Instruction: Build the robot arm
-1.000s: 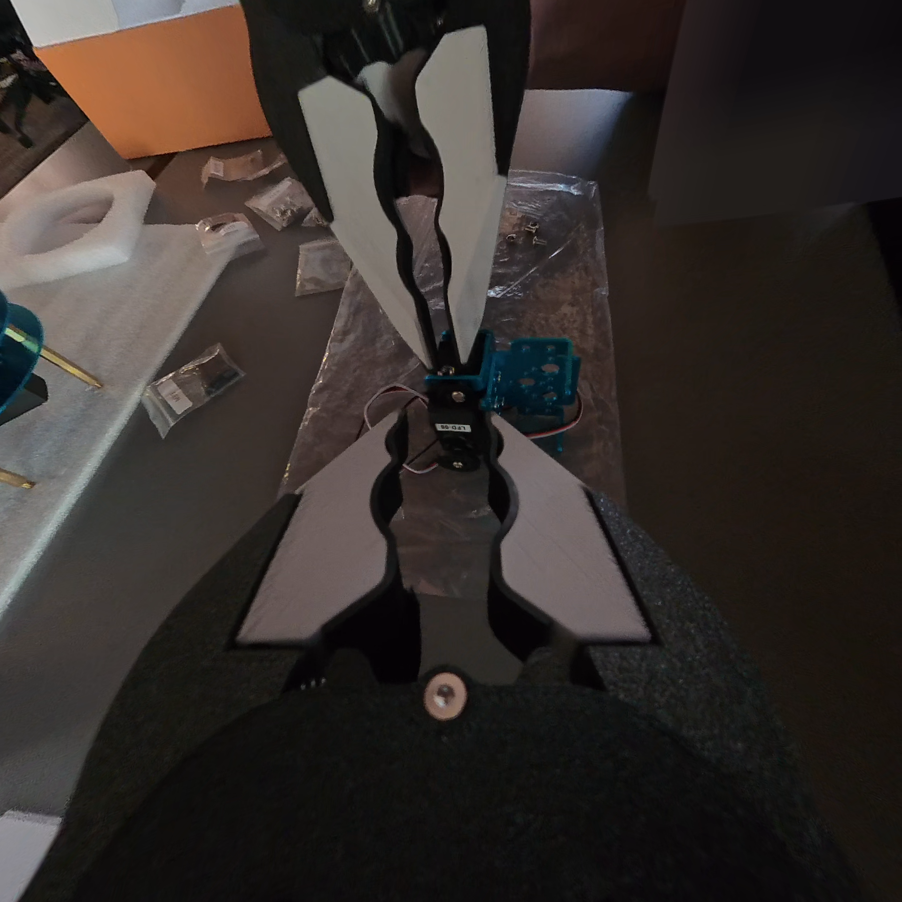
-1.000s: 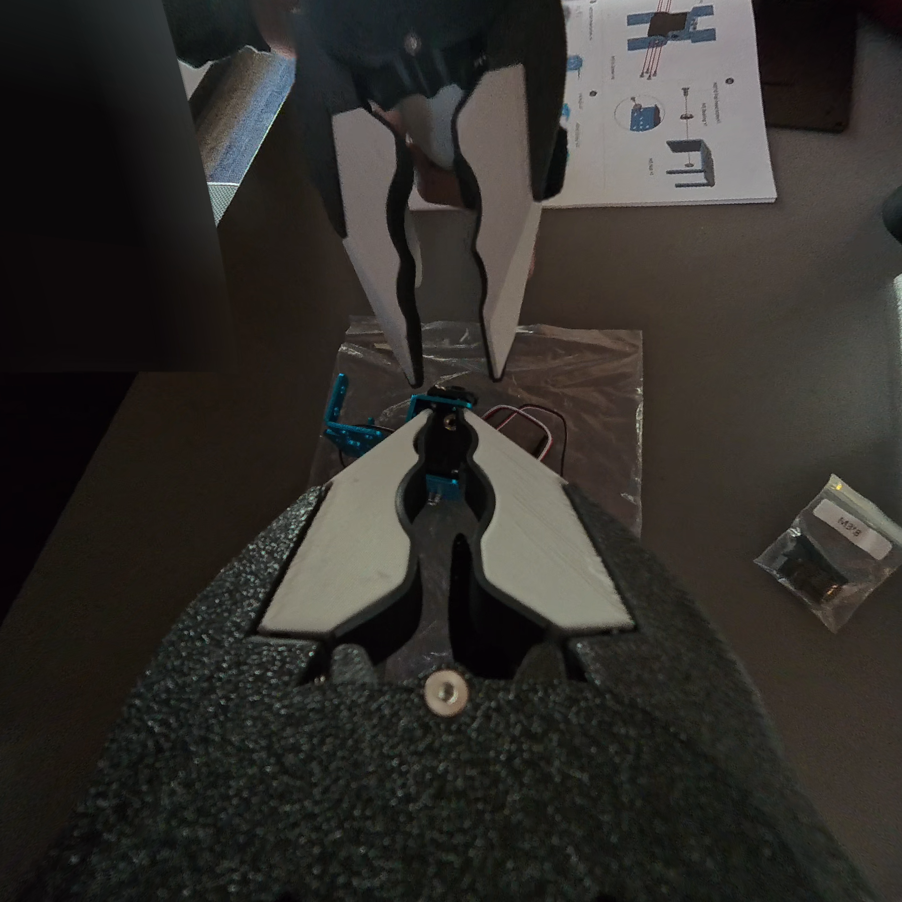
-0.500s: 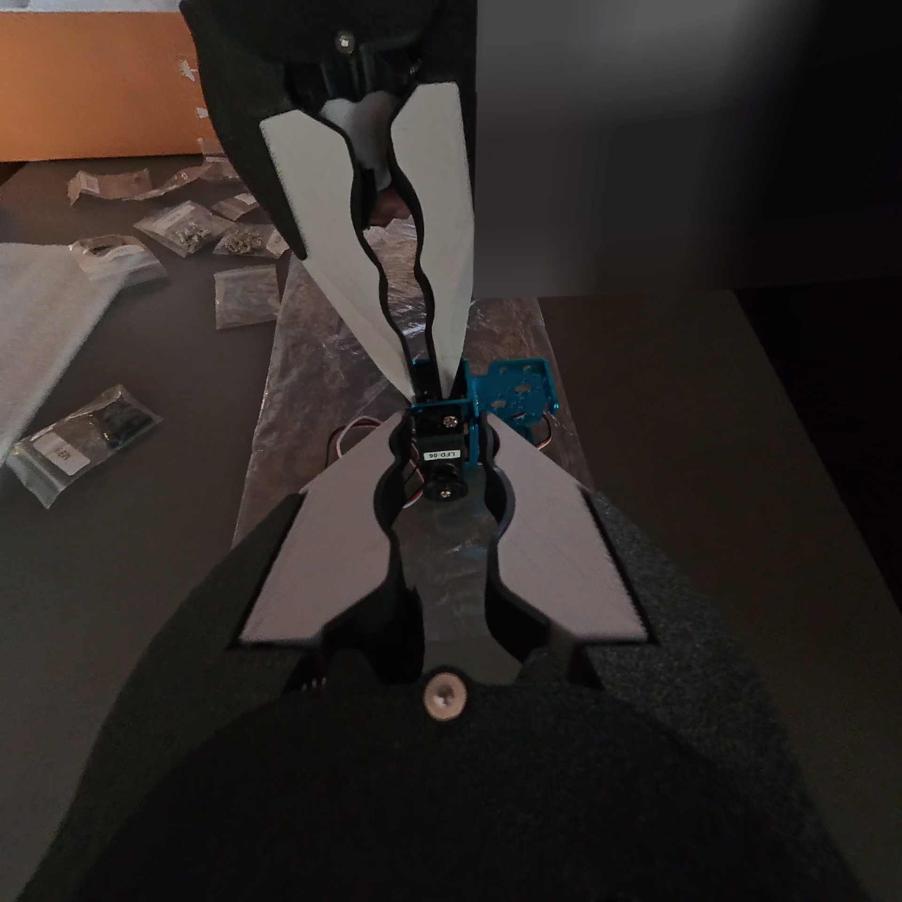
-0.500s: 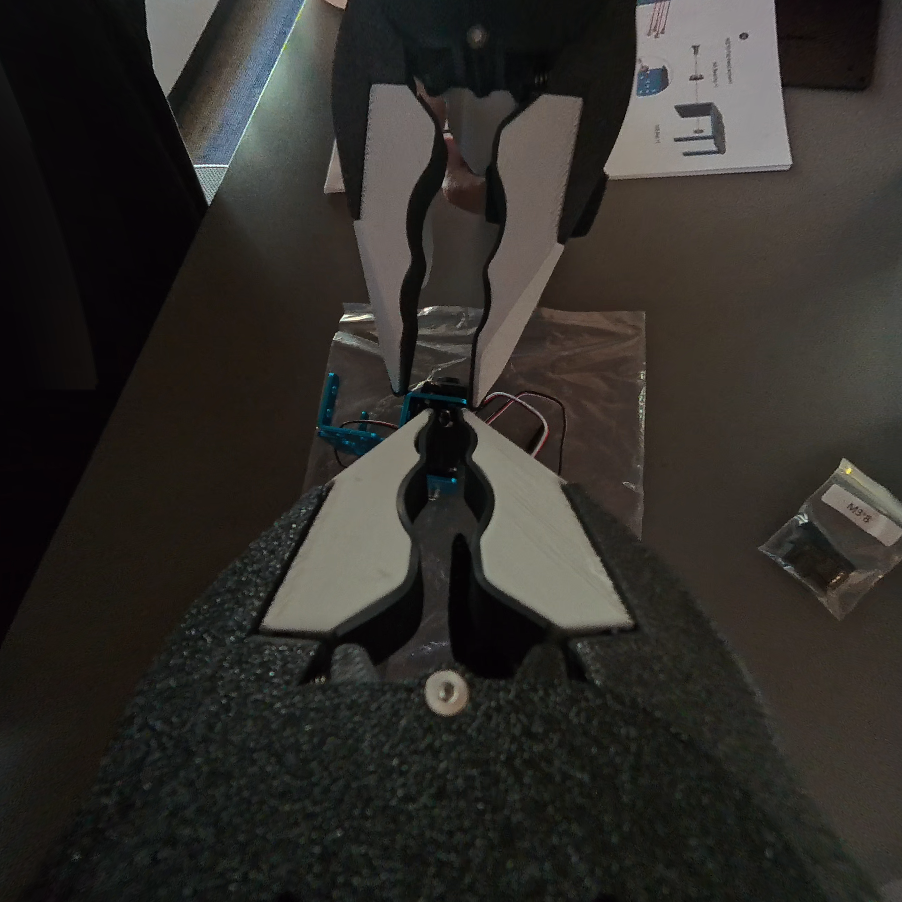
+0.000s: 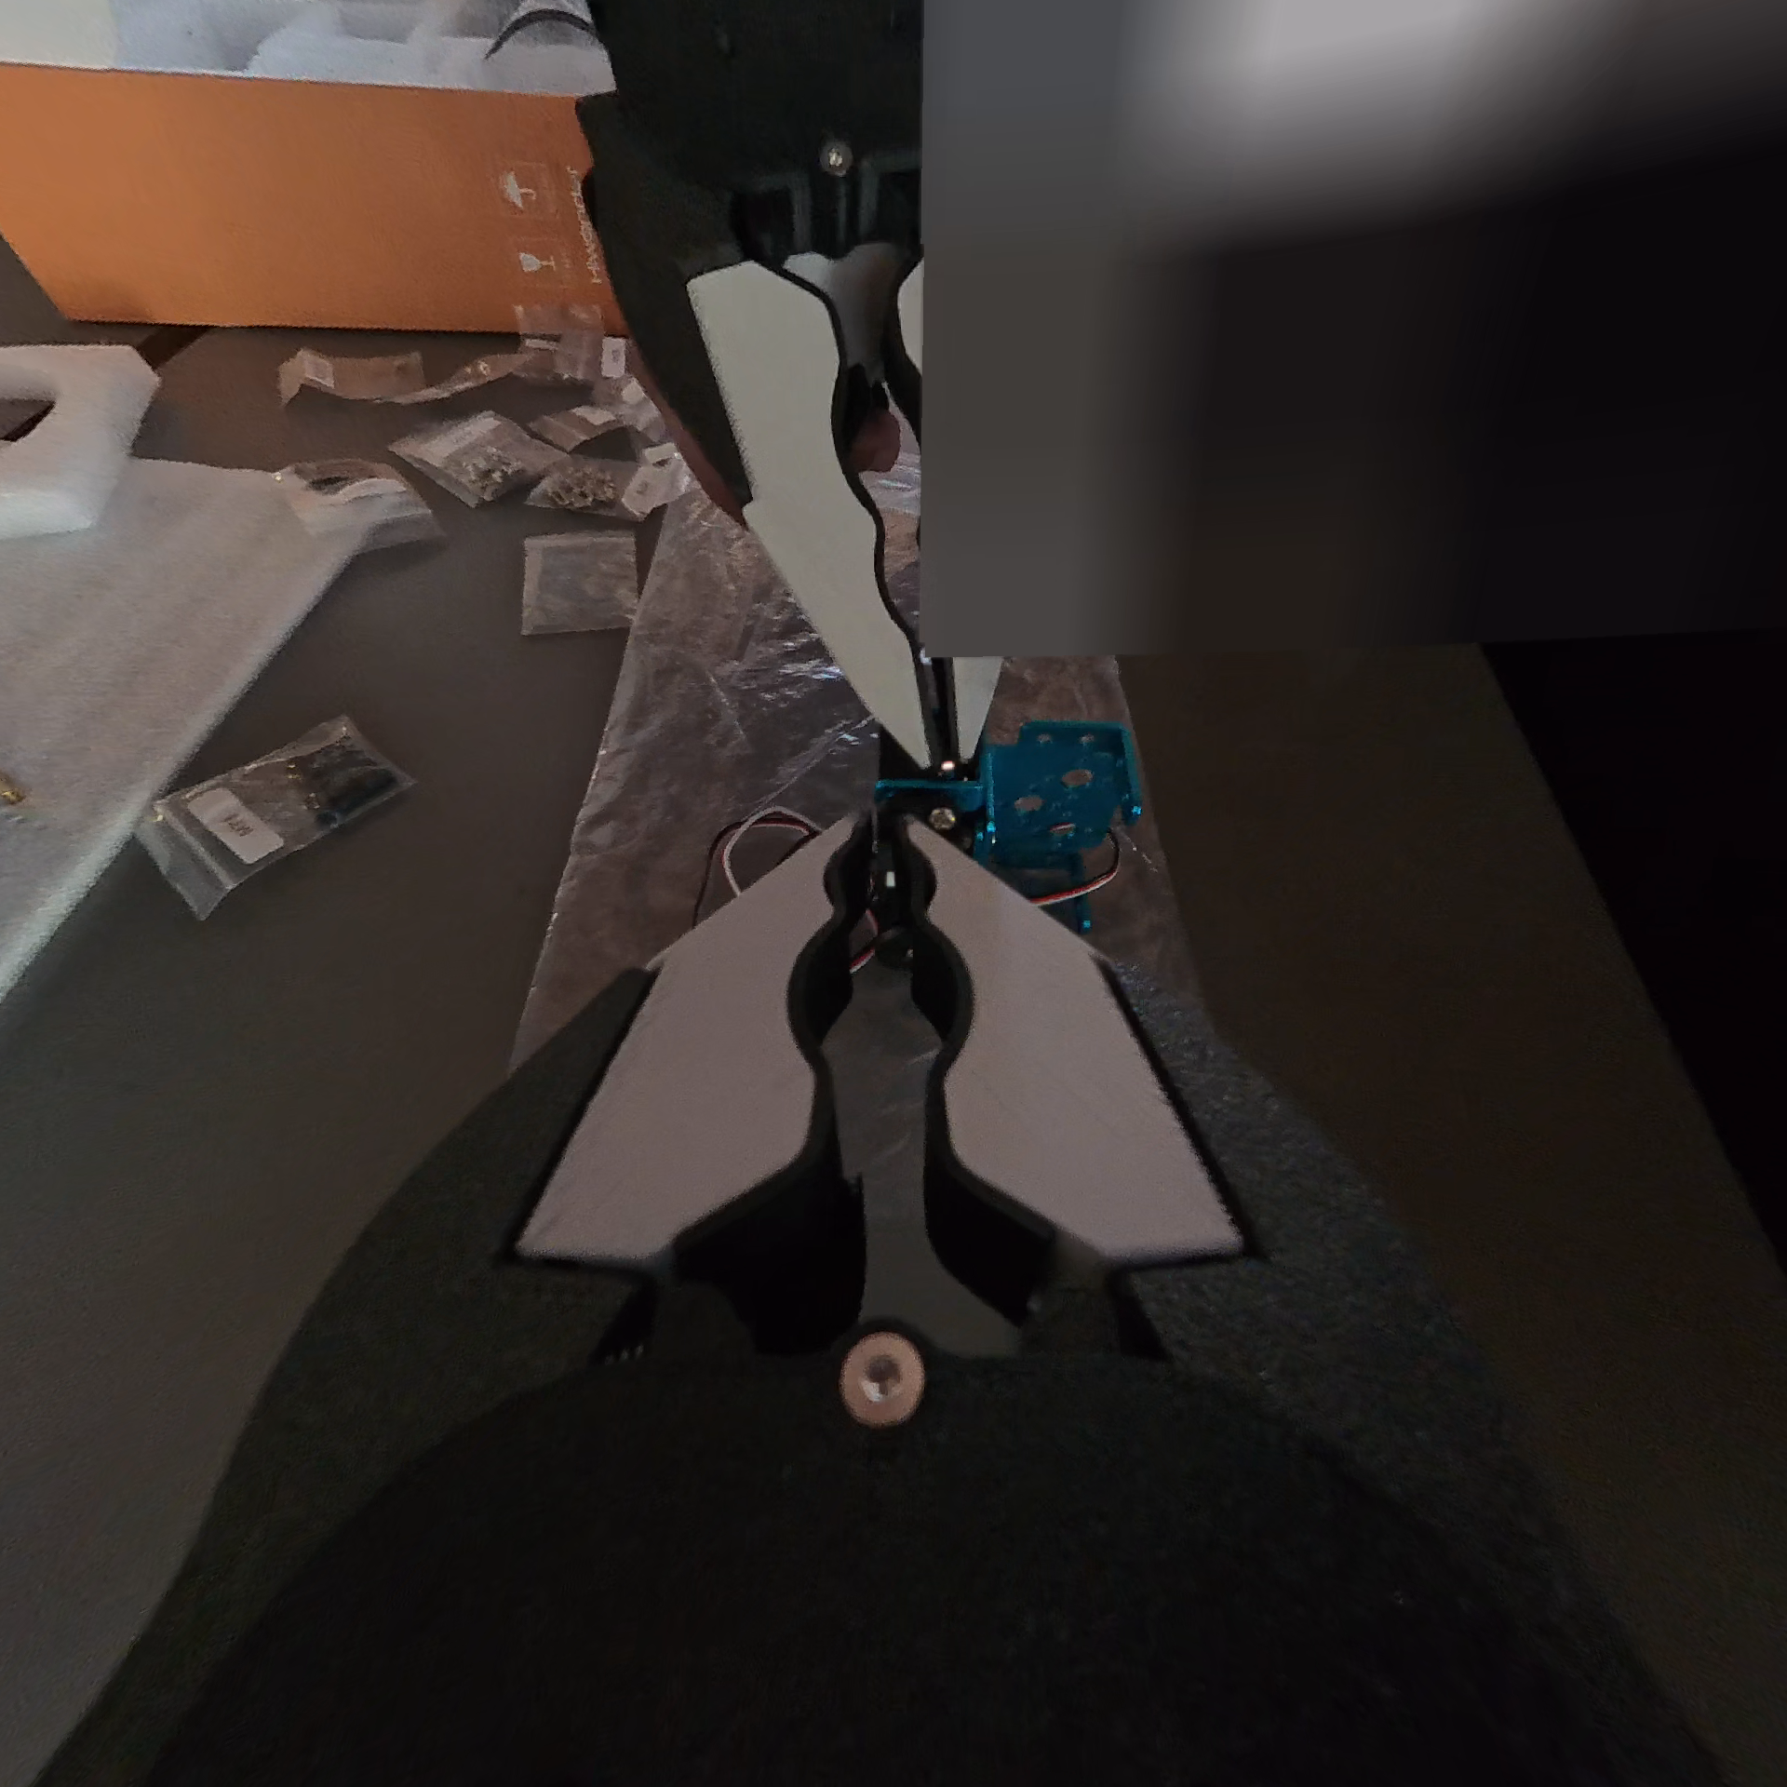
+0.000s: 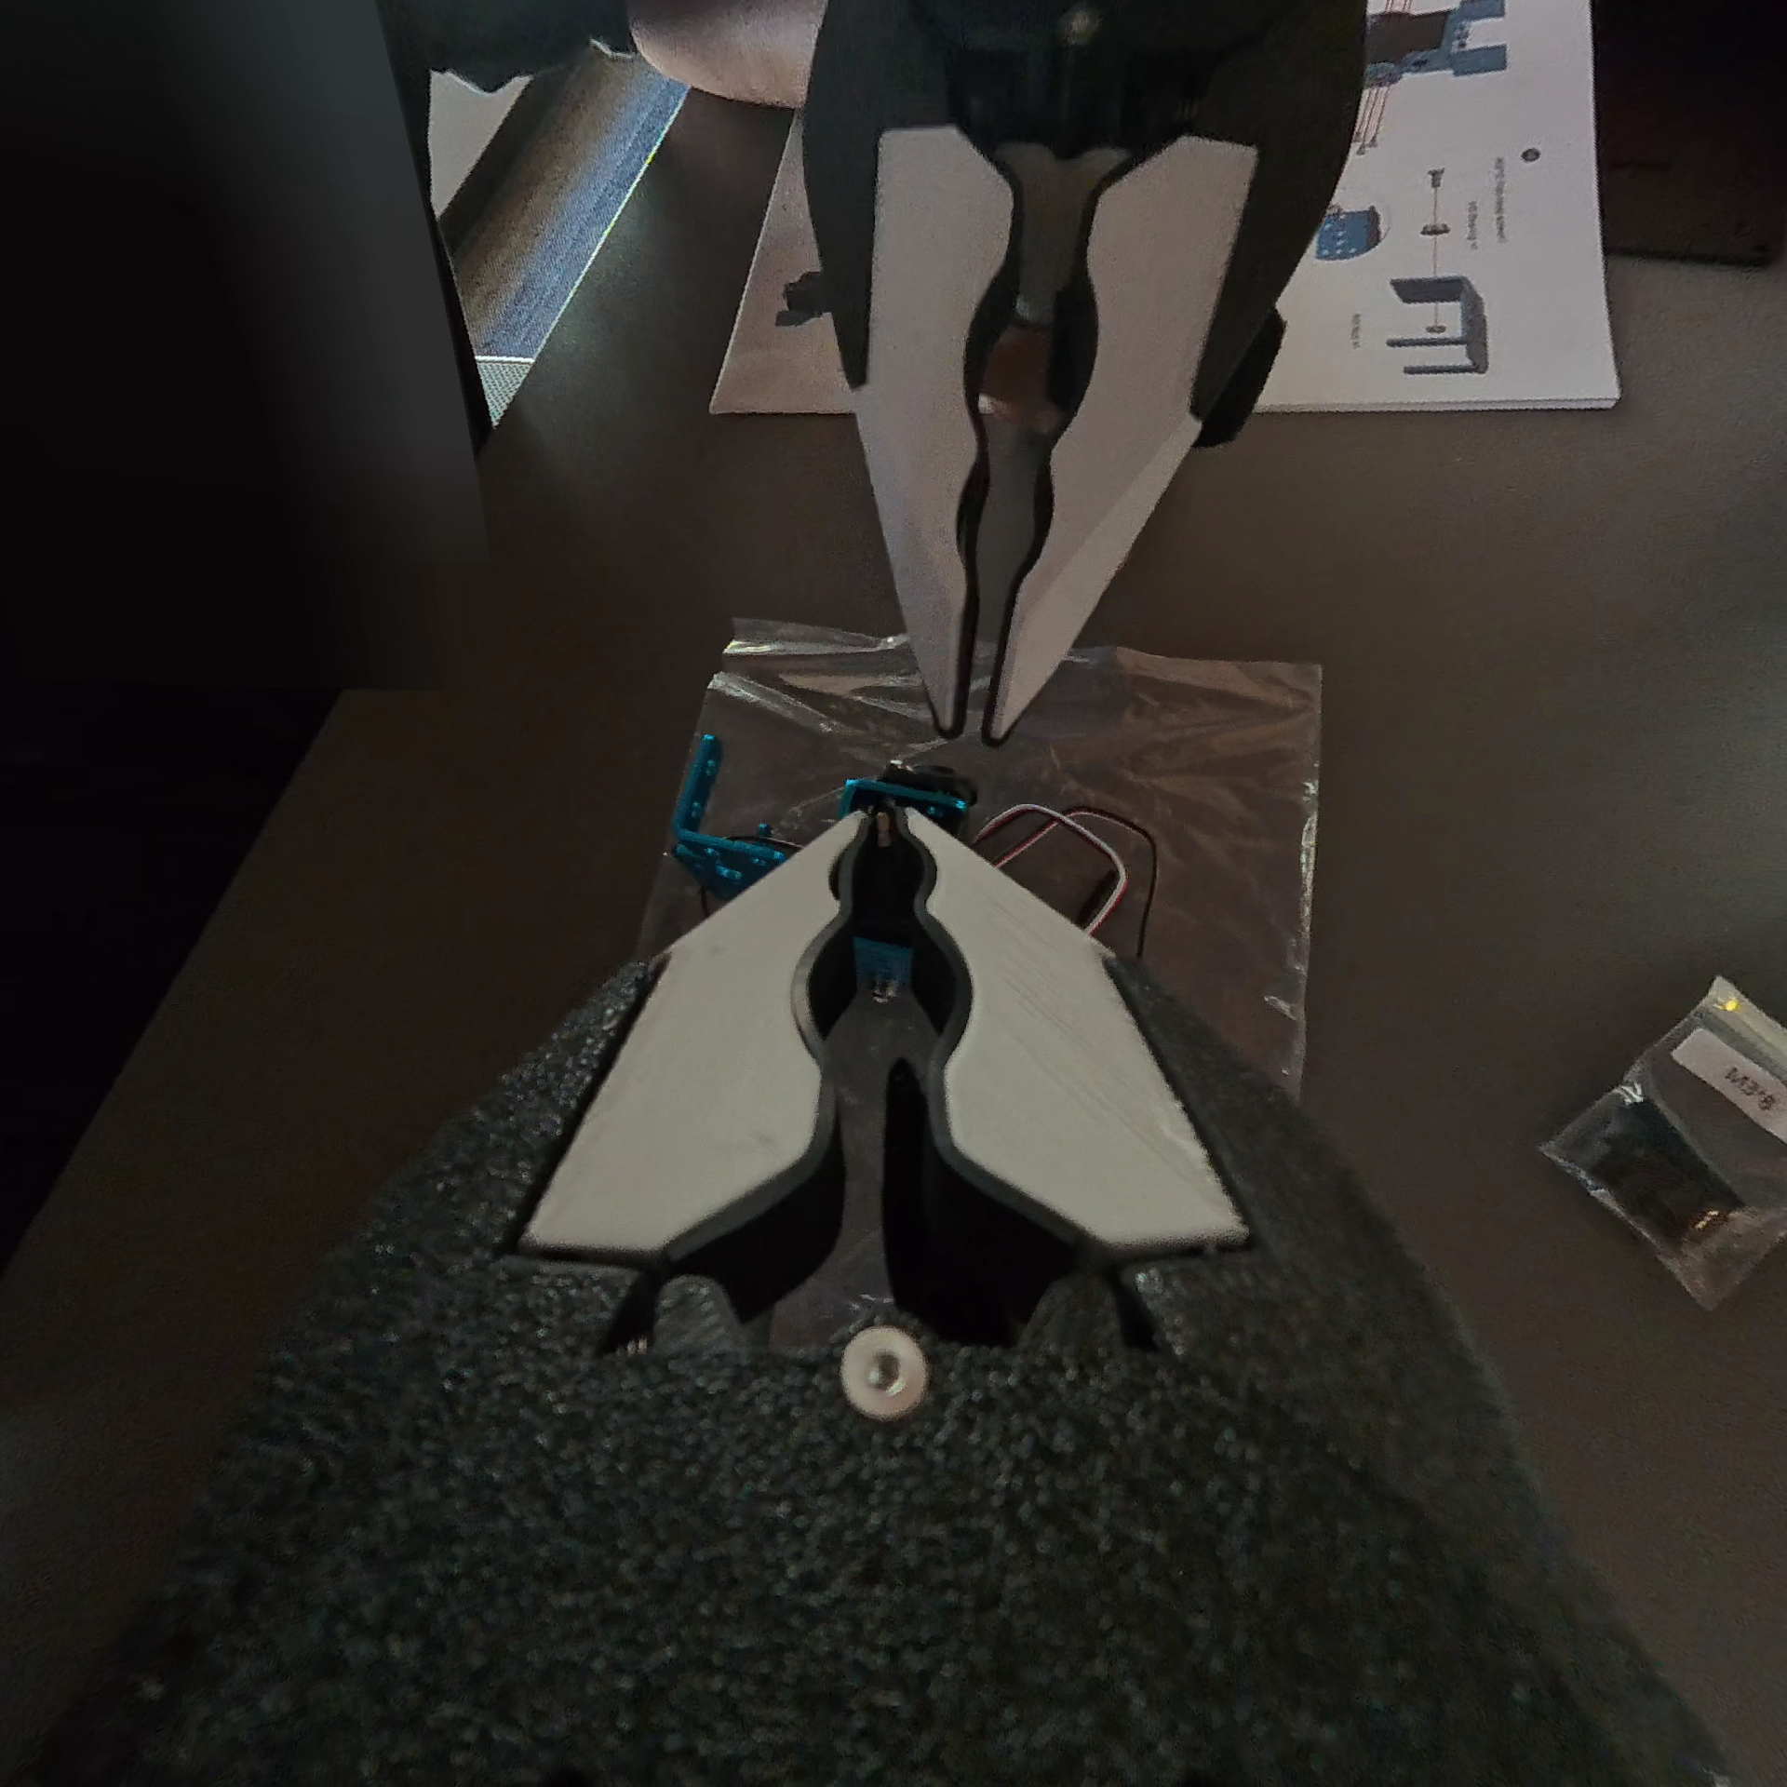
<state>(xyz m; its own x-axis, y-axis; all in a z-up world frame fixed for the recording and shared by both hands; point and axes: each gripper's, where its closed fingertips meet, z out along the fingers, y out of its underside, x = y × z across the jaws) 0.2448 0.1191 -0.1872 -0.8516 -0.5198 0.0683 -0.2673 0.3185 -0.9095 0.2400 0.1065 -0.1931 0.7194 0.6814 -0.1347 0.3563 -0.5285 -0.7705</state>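
— Left wrist view first: what is the left gripper (image 5: 885,822) doing?

— Its fingers are drawn nearly together, with only a thin slit between them. The tips sit just beside the blue bracket (image 5: 1054,783), and the small black motor (image 5: 892,952) shows down through the gap. From the other side that slit looks empty, the tips just above and behind the motor.

— And the right gripper (image 6: 882,822)?

— Clamped. Its tips pinch the top edge of the blue bracket, with the motor body showing between the fingers lower down. The two tools meet almost tip to tip over the same piece.

— Where does the piece lie?

— On a clear plastic bag (image 6: 1160,735) spread flat on the dark table (image 6: 290,967). Red, white and black wires (image 6: 1064,832) loop out to one side, and a second blue part (image 6: 706,812) stands on the other.

— Anything else about?

— A printed instruction sheet (image 6: 1450,319) beyond, small bags of hardware (image 5: 271,812) well apart, and an orange box (image 5: 290,193) at the back.
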